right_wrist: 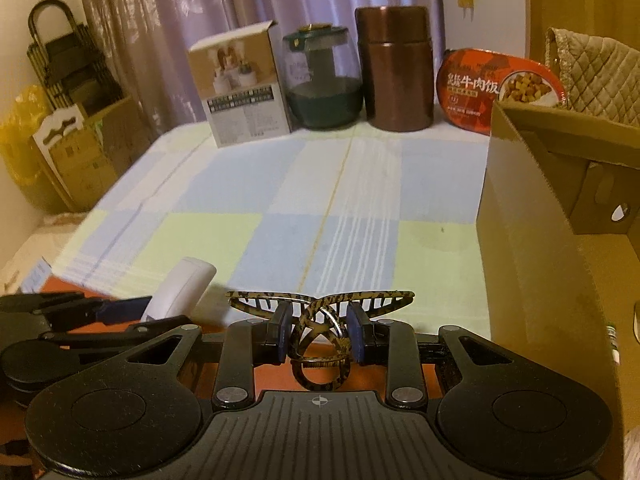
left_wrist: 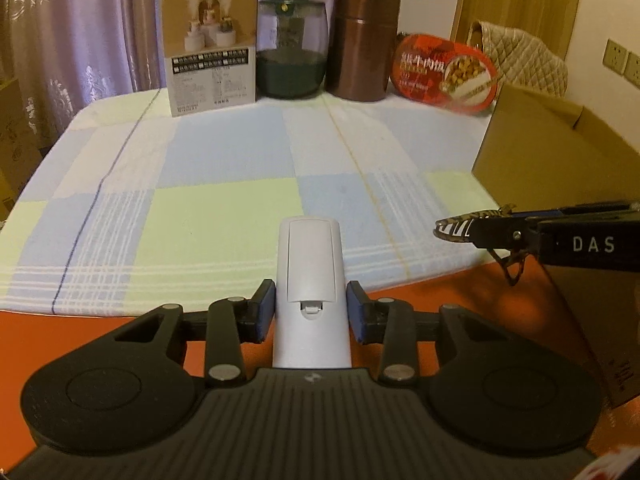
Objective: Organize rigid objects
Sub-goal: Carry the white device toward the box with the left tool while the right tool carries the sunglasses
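Observation:
My left gripper (left_wrist: pixel 311 312) is shut on a white remote control (left_wrist: pixel 310 268), back side up with its battery cover showing, held above the near edge of the checked tablecloth (left_wrist: pixel 224 184). The right gripper (right_wrist: pixel 319 334) is shut on a tortoiseshell hair claw clip (right_wrist: pixel 320 312), whose prongs spread out to both sides above the blue pads. In the left wrist view the right gripper (left_wrist: pixel 472 234) comes in from the right with the clip (left_wrist: pixel 450 231) at its tip. In the right wrist view the remote control (right_wrist: pixel 180 292) and the left gripper (right_wrist: pixel 120 312) appear at lower left.
Along the table's far edge stand a product box (left_wrist: pixel 210 50), a dark green glass jar (left_wrist: pixel 292 52), a brown metal canister (left_wrist: pixel 362 42) and a red oval meal container (left_wrist: pixel 444 74). An open cardboard box (right_wrist: pixel 560 208) stands at the right. A quilted bag (left_wrist: pixel 520 56) lies behind it.

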`<action>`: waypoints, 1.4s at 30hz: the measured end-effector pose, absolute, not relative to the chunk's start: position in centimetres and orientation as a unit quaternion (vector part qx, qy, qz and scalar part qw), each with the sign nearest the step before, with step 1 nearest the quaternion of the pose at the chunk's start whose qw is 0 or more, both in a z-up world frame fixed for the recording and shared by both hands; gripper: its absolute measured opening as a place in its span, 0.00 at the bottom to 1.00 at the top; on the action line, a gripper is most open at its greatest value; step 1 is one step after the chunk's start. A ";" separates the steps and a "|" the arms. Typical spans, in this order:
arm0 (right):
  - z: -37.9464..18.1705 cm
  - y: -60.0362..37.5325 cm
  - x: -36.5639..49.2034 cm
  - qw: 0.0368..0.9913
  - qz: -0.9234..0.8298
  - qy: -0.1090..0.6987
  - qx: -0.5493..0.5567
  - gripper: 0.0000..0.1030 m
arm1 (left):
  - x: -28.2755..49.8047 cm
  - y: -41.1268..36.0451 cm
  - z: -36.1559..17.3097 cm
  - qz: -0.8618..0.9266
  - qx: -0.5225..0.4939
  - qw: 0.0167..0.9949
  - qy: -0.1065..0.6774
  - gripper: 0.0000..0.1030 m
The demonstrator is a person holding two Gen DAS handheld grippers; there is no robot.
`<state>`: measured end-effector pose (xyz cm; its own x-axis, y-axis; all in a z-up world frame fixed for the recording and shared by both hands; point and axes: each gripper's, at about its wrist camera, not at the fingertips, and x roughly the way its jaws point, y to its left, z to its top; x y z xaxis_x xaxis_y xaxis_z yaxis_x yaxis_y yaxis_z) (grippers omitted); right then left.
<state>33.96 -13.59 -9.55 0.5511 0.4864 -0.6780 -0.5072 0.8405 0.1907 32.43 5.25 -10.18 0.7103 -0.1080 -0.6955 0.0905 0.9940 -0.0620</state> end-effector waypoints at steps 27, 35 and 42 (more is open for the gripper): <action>-1.0 -19.6 20.9 0.920 0.259 0.293 -0.015 0.25 | 17.9 2.9 -1.4 -0.029 -0.066 0.940 0.333 0.32; 2.9 -24.2 16.4 0.934 0.232 0.271 -0.010 0.25 | 13.3 0.4 2.0 -0.037 -0.068 0.945 0.318 0.32; 5.1 -27.9 14.1 0.943 0.209 0.259 -0.006 0.25 | 10.5 -2.2 4.3 -0.051 -0.068 0.949 0.304 0.32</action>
<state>14.07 -27.92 5.13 0.7785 0.3909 -0.4911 -0.3974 0.9126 0.0965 10.54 -2.19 4.34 0.8097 -0.1381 -0.5703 0.0558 0.9856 -0.1595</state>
